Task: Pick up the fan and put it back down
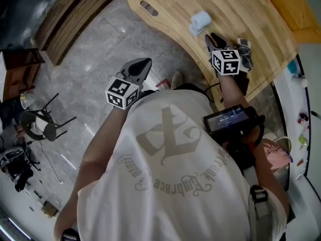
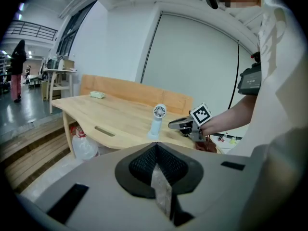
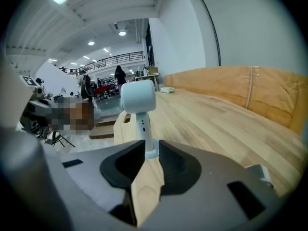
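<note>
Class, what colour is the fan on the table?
The fan is pale blue, almost white; clearest in the right gripper view.

Upright on its base, a small pale blue-white plastic handheld fan point(image 1: 200, 21) point(image 2: 157, 121) point(image 3: 139, 109) – round grilled head, slim handle – on the light wooden tabletop point(image 1: 251, 14), near its curved front edge

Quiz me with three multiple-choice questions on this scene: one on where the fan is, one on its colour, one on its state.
1. The fan stands: A on a shelf; B on the wooden table; C in a drawer.
2. Its colour: A red; B black; C pale blue-white.
3. It is: A upright; B lying flat; C lifted off the table.
Answers: B, its base rests on the wood; C, its body is pale throughout; A, its head tops a vertical stem.
</note>
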`<move>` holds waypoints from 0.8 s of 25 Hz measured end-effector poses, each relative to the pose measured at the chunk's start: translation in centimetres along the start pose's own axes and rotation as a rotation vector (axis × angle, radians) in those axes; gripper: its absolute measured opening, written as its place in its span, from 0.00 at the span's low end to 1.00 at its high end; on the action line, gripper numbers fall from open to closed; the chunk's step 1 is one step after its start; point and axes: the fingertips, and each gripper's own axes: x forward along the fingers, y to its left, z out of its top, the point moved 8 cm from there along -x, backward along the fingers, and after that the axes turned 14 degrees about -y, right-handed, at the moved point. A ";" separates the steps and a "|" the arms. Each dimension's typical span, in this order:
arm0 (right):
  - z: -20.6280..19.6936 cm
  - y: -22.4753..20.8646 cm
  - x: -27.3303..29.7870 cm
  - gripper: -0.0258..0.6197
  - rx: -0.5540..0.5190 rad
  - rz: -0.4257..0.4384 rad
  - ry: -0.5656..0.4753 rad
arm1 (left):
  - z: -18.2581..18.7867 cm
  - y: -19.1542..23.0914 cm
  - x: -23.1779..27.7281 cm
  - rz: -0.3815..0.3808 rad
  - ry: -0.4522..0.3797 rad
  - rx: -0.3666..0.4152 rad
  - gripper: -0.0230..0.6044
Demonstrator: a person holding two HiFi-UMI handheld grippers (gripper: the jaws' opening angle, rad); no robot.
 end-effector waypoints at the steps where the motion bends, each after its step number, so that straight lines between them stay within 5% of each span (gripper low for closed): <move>1: 0.3 0.3 -0.7 0.18 0.004 -0.015 -0.009 | 0.2 0.0 -0.2 -0.011 -0.006 0.001 0.05; 8: 1.3 3.3 -5.8 0.08 0.037 -0.042 -0.071 | 0.3 -0.8 -0.4 -0.090 -0.032 0.006 0.05; 20: 3.2 13.6 -13.5 0.06 0.074 0.134 -0.226 | -1.2 -3.2 -3.3 -0.193 -0.016 0.016 0.05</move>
